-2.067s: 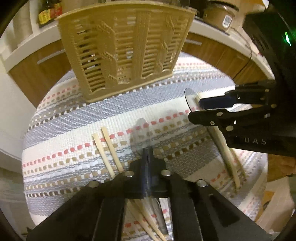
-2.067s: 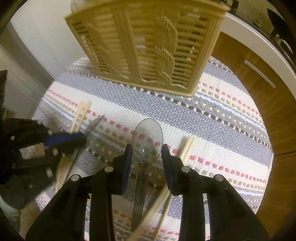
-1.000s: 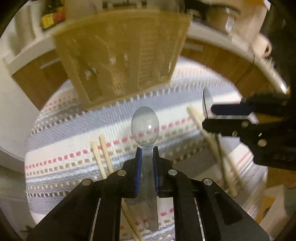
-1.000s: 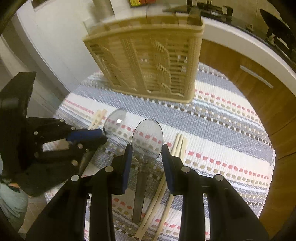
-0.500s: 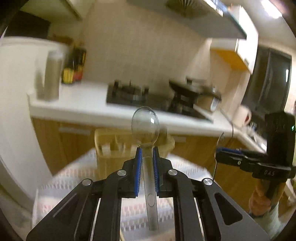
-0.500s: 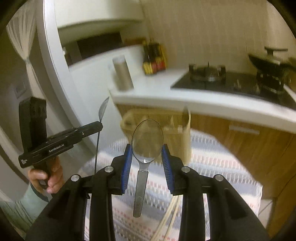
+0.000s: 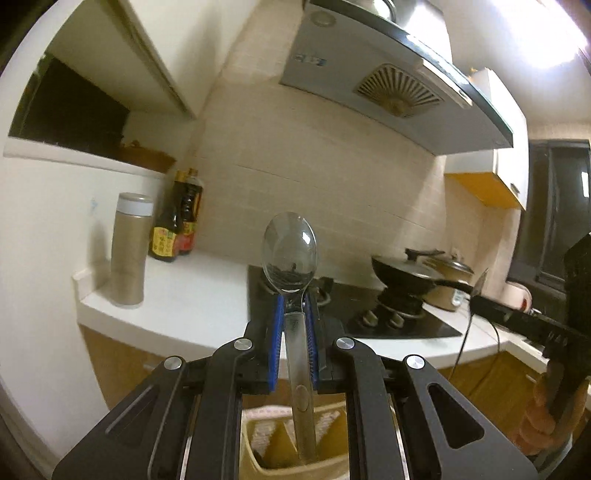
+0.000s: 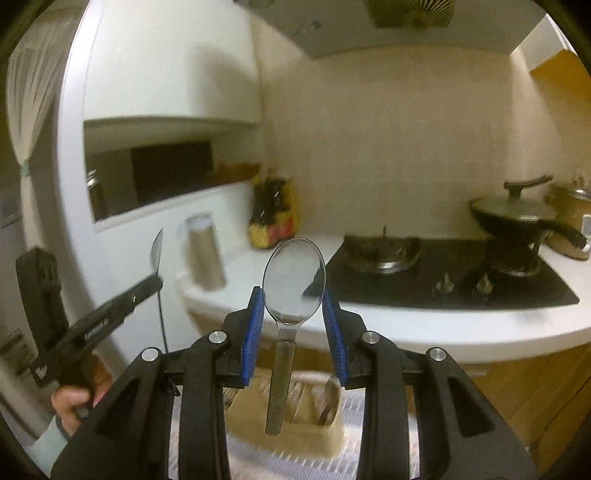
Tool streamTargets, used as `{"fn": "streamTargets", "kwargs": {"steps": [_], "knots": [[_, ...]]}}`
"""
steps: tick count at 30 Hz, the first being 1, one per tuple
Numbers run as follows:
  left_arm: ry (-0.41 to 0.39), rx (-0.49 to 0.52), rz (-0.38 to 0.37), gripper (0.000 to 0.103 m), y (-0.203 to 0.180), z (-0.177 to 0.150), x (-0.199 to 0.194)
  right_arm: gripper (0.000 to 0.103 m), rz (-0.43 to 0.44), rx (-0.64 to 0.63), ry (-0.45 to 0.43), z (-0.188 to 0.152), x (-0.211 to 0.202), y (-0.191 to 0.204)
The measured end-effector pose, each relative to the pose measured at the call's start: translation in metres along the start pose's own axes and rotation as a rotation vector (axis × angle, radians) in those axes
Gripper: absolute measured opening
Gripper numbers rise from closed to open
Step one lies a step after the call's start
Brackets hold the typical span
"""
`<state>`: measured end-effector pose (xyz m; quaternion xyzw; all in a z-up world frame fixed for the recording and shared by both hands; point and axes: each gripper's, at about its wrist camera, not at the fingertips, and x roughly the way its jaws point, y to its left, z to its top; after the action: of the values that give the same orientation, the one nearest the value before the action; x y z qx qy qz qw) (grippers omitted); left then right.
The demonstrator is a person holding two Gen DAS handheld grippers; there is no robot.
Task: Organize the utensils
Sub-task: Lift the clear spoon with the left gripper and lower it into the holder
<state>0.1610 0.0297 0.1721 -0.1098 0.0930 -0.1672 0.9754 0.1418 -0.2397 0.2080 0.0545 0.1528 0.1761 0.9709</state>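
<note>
Beige basket [image 8: 284,432], apparently one spoon [image 8: 330,400] inside

Kitchen all around: a beige tiled wall [image 7: 332,166] fills the centre, with a grey range hood [image 7: 388,85] angling across the upper right. Below it a black gas hob [image 8: 443,273] sits in the white countertop [image 7: 192,295], a lidded frying pan [image 8: 517,218] on its right burner. Dark sauce bottles [image 7: 177,221] and a tan canister [image 7: 129,251] stand at left. A dark window [image 7: 546,206] shows at far right, bright ceiling light [image 7: 554,33] above.
</note>
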Motion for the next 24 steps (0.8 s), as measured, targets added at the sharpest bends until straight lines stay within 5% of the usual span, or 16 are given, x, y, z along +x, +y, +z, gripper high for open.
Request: {"fn": "streamTargets", "kwargs": {"steps": [8,24], "knots": [[-0.01,-0.031,0.001,0.01,0.016,-0.024,0.039,0.029,-0.118,-0.043,0.012,-0.015,0.056,-0.01],[0.035,0.032,-0.002,0.01,0.021,-0.068,0.063,0.03,-0.143,-0.142,0.074,-0.066,0.094,-0.004]]}}
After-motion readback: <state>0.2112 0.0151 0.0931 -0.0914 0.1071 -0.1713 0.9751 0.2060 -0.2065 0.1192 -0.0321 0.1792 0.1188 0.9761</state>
